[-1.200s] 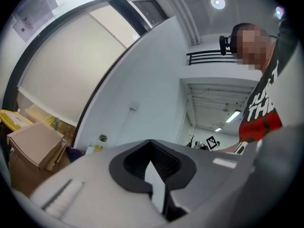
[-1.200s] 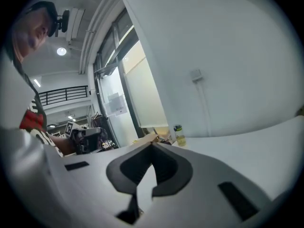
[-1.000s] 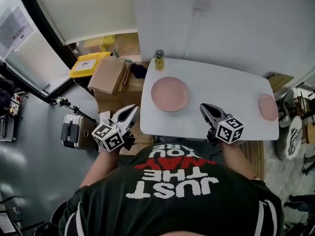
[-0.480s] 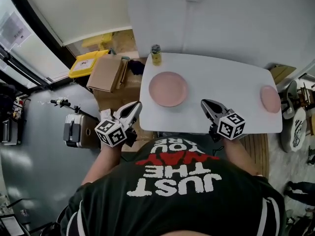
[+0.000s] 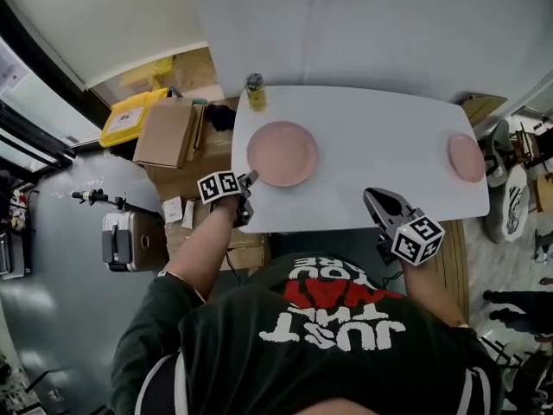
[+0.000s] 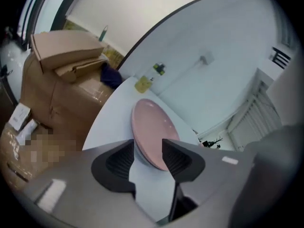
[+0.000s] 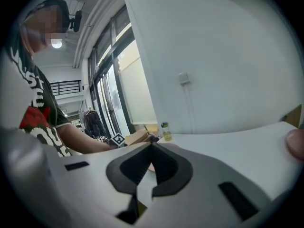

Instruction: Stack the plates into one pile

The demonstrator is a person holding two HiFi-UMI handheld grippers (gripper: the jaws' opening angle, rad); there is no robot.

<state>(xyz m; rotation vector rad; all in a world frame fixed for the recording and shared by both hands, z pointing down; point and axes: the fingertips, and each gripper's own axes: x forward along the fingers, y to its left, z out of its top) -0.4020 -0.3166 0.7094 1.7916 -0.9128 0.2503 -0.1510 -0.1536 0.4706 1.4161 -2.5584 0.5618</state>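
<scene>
A large pink plate [image 5: 282, 153] lies on the left part of the white table [image 5: 380, 137]. A small pink plate [image 5: 467, 157] sits at the table's far right edge. My left gripper [image 5: 251, 180] is at the large plate's near left rim. In the left gripper view its jaws [image 6: 148, 151] have just been opening and stand open, with the large plate's [image 6: 154, 125] rim in the gap, not pressed. My right gripper [image 5: 371, 195] hovers over the table's near edge, shut and empty [image 7: 152, 146]. The small plate [image 7: 297, 144] shows at that view's right edge.
A small yellow bottle [image 5: 255, 92] stands at the table's far left corner. Cardboard boxes [image 5: 168, 132] and a yellow bin [image 5: 130, 115] crowd the floor left of the table, with a grey case [image 5: 121, 240] nearer me. Clutter lies right of the table [image 5: 518, 197].
My left gripper has dropped from beside the table's left edge to the large plate's near rim, rolled over, and its jaws have opened. The right gripper drifted slightly right.
</scene>
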